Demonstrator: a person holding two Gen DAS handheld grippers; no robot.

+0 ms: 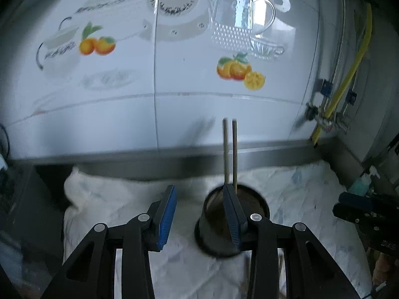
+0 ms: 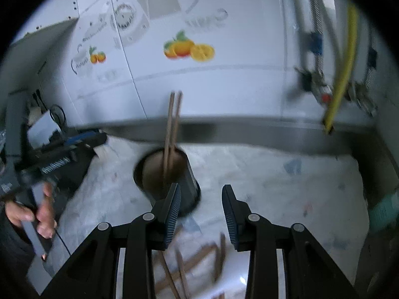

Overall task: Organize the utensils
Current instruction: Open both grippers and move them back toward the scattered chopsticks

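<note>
A dark round holder cup (image 1: 254, 206) stands on the white cloth with two chopsticks (image 1: 230, 149) upright in it. My left gripper (image 1: 199, 214) is open and empty, its right finger in front of the cup. In the right wrist view the same cup (image 2: 154, 172) holds the two chopsticks (image 2: 172, 129). My right gripper (image 2: 200, 214) is open and empty, just right of the cup. Several loose brown chopsticks (image 2: 189, 266) lie on the cloth below it.
A tiled wall with fruit decals (image 1: 234, 71) rises behind a steel ledge (image 1: 174, 159). A yellow hose (image 1: 349, 74) and valves hang at the right. The other gripper (image 1: 361, 209) shows at the right edge. A teal object (image 2: 385, 211) sits far right.
</note>
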